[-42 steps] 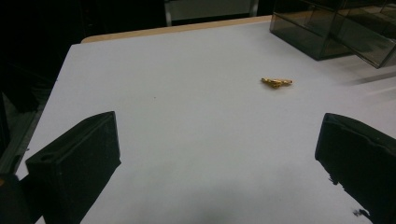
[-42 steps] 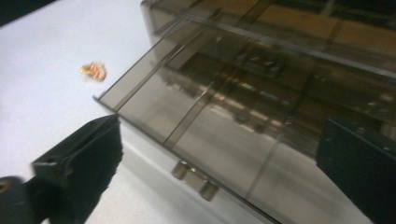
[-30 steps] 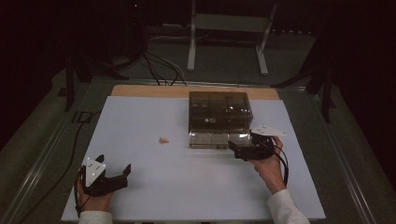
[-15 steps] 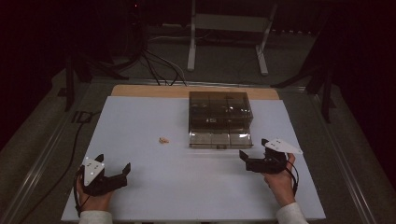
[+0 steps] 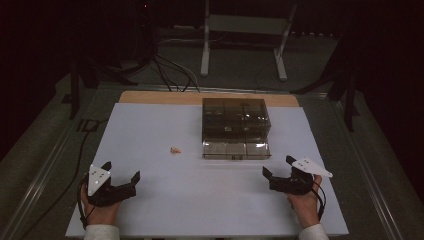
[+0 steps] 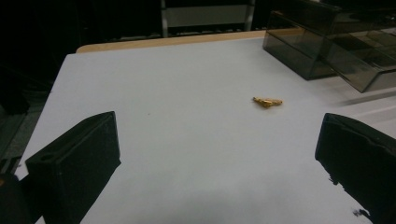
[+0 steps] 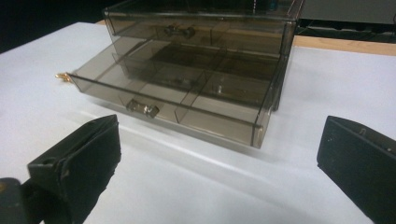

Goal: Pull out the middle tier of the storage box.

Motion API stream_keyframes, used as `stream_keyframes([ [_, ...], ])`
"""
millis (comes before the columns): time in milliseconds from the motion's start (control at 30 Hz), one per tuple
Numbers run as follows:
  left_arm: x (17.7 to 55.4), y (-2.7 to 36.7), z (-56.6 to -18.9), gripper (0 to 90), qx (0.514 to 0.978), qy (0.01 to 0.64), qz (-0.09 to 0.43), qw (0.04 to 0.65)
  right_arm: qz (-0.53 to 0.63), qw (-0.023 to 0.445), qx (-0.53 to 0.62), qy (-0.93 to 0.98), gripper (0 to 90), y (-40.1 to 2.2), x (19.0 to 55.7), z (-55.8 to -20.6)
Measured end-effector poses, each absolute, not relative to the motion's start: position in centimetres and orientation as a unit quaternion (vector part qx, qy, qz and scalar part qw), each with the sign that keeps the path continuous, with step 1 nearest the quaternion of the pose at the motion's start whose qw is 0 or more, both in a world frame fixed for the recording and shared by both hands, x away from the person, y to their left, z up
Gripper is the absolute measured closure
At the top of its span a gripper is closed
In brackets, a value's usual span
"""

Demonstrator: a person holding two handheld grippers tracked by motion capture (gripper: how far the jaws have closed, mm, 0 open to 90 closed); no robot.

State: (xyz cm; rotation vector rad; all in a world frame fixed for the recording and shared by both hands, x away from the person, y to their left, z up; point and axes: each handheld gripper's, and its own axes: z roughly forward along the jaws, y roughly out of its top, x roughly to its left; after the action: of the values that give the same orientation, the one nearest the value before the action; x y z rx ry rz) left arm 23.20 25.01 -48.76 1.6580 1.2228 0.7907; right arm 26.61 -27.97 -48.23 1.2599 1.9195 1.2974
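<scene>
Drawers are the main matter: the smoky transparent drawer box [image 5: 236, 120] stands ahead of the right gripper [image 5: 280, 171] and a little to its left, well apart from it. The lower drawer [image 7: 173, 100] is pulled out toward this gripper; dividers cut it into compartments, and the ones I can see look empty. It has a small clear handle [image 7: 142, 108] on its front wall. The upper drawer [image 7: 196, 35] is pushed in, with its own handle [image 7: 176, 31]; what lies inside it I cannot tell through the dark plastic. The right gripper rests low over the white table [image 5: 150, 130] with its jaws spread wide, holding nothing. The left gripper [image 5: 121, 174] is the same, jaws wide apart and empty, near the front edge of the table. A small golden object [image 6: 267, 101] lies on the bare table ahead of the left gripper and to its right, well apart from it and short of the box. In the right gripper view it [image 7: 62, 76] peeps out just beside the far corner of the open drawer.
</scene>
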Motion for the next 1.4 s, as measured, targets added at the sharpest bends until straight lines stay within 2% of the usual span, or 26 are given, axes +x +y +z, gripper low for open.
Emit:
stream_keyframes([
  [600, 24.8, 23.9, -46.7, 1.1, 0.675, 0.481, 0.322, 0.458, 0.478, 0.251, 0.466, 0.701, 0.0, -29.0, 25.8, -49.1],
  [933, 27.0, 22.9, -44.9, 1.1, 0.685, 0.464, 0.307, 0.470, 0.465, 0.260, 0.472, 0.703, 0.0, -29.4, 25.5, -49.3],
  [1400, 29.5, 21.1, -44.5, 1.1, 0.701, 0.456, 0.301, 0.458, 0.468, 0.259, 0.479, 0.696, 0.0, -29.8, 25.0, -49.5],
])
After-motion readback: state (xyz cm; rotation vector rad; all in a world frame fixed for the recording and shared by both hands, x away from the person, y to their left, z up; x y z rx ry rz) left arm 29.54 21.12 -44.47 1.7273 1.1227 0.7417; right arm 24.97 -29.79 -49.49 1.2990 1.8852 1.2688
